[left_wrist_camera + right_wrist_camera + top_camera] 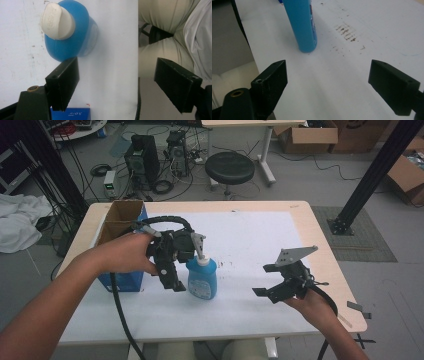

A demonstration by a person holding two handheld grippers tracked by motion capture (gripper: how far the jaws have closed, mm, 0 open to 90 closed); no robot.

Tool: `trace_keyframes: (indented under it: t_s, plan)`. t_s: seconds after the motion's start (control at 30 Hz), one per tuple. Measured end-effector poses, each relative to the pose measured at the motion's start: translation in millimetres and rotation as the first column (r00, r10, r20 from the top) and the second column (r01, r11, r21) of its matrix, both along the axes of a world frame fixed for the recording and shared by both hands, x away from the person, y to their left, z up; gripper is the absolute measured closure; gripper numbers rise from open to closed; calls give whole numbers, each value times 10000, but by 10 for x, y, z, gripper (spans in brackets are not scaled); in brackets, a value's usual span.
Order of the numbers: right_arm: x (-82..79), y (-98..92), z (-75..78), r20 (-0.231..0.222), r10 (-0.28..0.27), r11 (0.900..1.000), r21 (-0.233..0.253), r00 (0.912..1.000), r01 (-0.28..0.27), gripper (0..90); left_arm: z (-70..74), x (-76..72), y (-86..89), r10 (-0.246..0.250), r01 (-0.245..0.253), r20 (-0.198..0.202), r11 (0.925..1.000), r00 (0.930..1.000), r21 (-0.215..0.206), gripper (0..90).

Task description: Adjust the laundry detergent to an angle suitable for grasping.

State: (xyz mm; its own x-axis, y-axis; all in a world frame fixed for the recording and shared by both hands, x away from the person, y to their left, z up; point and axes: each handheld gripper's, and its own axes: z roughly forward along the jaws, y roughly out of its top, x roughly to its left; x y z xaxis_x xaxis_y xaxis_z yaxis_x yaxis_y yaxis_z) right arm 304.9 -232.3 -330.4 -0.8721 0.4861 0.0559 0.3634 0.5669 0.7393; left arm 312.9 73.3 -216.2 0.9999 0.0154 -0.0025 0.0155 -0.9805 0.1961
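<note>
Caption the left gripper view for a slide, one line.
Open left gripper hovers above a blue pump bottle standing on the white table sheet, jaws spread wide beside it.

Left gripper (pixel 172 282) beside upright blue bottle (pixel 202 279).

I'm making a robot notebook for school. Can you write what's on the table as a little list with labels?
bottle: blue pump bottle with white pump, standing upright on the white sheet
box: open cardboard box with blue sides, at the table's left edge
left gripper: open, above and just beside the bottle, holding nothing
right gripper: open, apart from the bottle, holding nothing
marks: brown specks on the sheet
</note>
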Motion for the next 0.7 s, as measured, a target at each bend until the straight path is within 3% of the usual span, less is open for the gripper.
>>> trace_keyframes:
  t_s: [0.23, 0.7]
  plan:
    - [-47, 109, -123, 150, 92, 9995, 308, 9998, -96, 153, -6, 5, 1, 15, -15, 2, 10000, 10000, 15, 210]
    - [-23, 210, -242, 660, -226, 9921, 1244, 9976, 143, 152, -6, 2, 15, 24, -24, 23, 10000, 10000, 15, 210]
